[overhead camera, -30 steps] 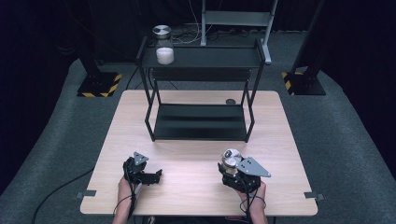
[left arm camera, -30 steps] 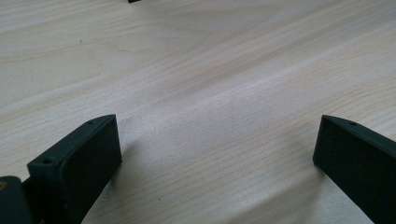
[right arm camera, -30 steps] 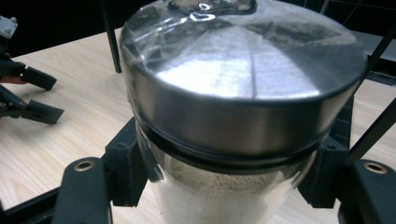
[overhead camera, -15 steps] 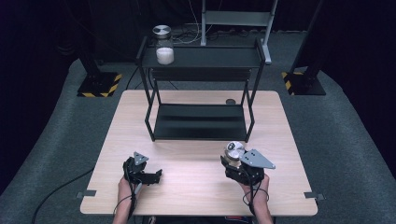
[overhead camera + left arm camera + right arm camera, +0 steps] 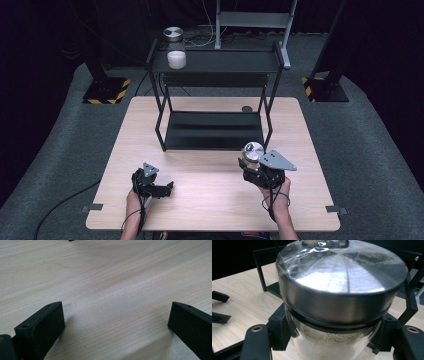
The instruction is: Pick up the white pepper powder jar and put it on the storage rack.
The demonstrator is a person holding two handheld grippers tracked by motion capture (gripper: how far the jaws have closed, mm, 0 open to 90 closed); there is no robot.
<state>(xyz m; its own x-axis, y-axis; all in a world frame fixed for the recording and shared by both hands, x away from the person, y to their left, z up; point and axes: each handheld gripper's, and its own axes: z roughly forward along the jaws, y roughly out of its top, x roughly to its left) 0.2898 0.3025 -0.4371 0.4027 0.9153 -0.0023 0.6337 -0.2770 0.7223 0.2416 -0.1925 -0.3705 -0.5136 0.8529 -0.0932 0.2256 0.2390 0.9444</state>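
Observation:
A glass jar (image 5: 253, 150) with a shiny metal lid and pale powder inside sits in my right gripper (image 5: 253, 160), just in front of the black rack's right end. In the right gripper view the jar (image 5: 342, 287) looms large, and the right gripper (image 5: 332, 333) is shut on its glass body below the lid. My left gripper (image 5: 168, 187) rests low over the table's front left, jaws pointing right. In its own view the left gripper (image 5: 116, 320) stands open over bare wood with nothing between the jaws.
A black two-tier rack (image 5: 215, 130) stands at the table's middle back. A second lidded jar (image 5: 176, 50) with white contents stands on its top shelf at the left. A small dark round thing (image 5: 246, 108) lies behind the rack's right leg. The left gripper's jaws (image 5: 219, 307) show far left.
My right gripper has carried the jar away from the front edge, toward the rack and a little to the right. The left gripper has stayed where it was.

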